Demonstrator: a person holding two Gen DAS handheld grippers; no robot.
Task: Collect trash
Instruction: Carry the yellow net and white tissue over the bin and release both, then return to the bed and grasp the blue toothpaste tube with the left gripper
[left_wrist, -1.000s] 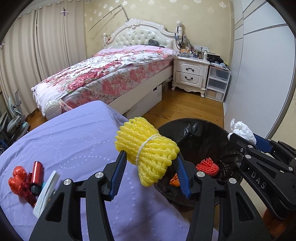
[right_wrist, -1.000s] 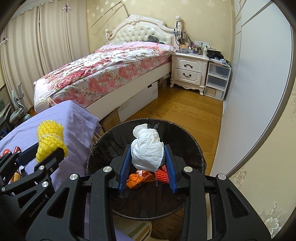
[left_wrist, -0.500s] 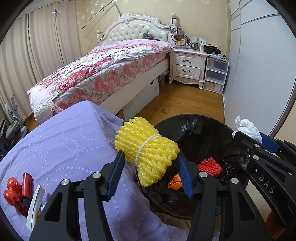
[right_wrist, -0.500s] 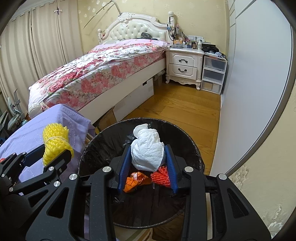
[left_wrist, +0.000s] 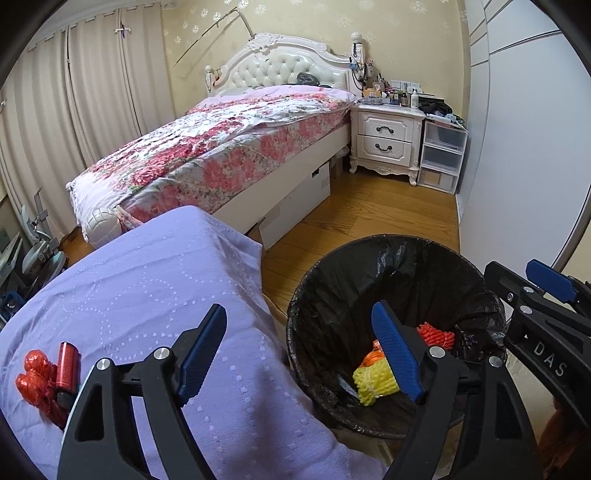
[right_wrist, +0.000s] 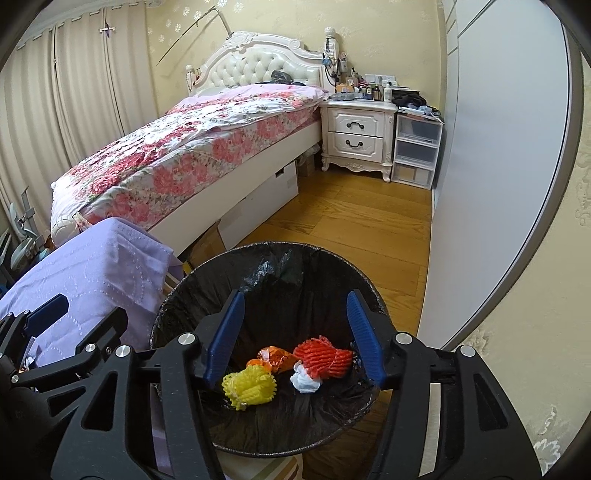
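- Trash in the black bin (right_wrist: 177, 317) now: a yellow foam net (right_wrist: 249, 386), a white paper wad (right_wrist: 304, 382), a red foam net (right_wrist: 323, 360) and an orange wrapper (right_wrist: 275, 356); all four lie at the bottom, close together
- Trash left to get: a red crinkly wrapper (left_wrist: 33, 380) and a small red tube (left_wrist: 67, 365) lie on the purple tabletop (left_wrist: 147, 288), touching each other; something white is next to them but I cannot tell what it is
- Left hand-held gripper (left_wrist: 299, 352): its jaws have just been opening and stand wide apart with nothing between them; the yellow foam net (left_wrist: 373, 382) is down in the bin, below its right finger; the red trash on the tabletop is off to its left side, near but not touching
- Right hand-held gripper (right_wrist: 295, 338): its jaws have just been opening too and hold nothing; it hangs over the bin, and the white paper wad lies right below it
- I think the job is partly done; next comes the red trash on the tabletop
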